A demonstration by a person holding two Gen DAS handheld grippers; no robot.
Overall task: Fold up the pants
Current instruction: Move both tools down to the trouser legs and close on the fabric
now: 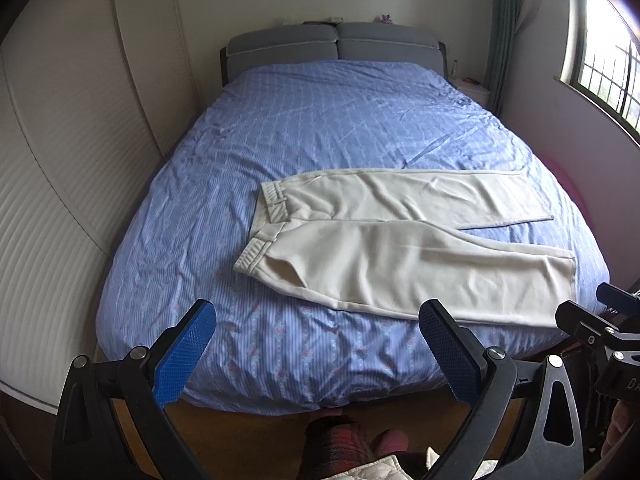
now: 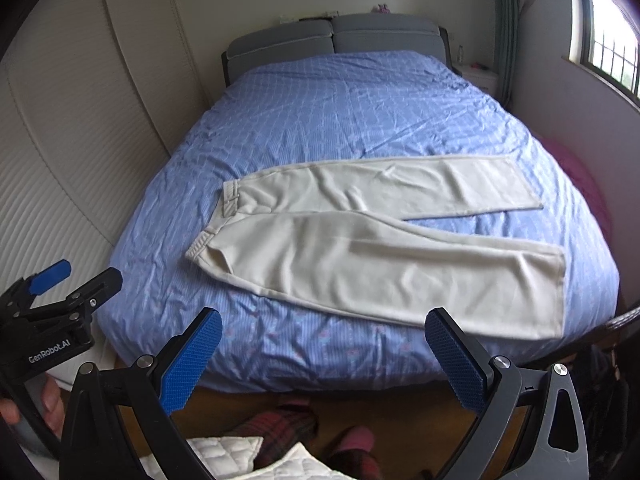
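Note:
Cream pants (image 1: 400,240) (image 2: 380,248) lie flat on the blue bed cover (image 1: 320,120) (image 2: 340,112), waistband to the left and both legs stretched to the right with a gap between the hems. My left gripper (image 1: 318,320) hovers open above the bed's foot edge, short of the near leg. My right gripper (image 2: 324,328) is also open with nothing in it, held over the same edge below the near leg. The left gripper (image 2: 76,280) appears at the left of the right wrist view; the right gripper's body shows at the right edge of the left wrist view.
A grey padded headboard (image 1: 336,44) stands at the far end. A white wardrobe wall (image 1: 60,160) runs along the left, a window (image 1: 608,72) and a nightstand (image 1: 474,90) at the right. The person's plaid trousers and slippers (image 2: 288,424) stand on the wooden floor below.

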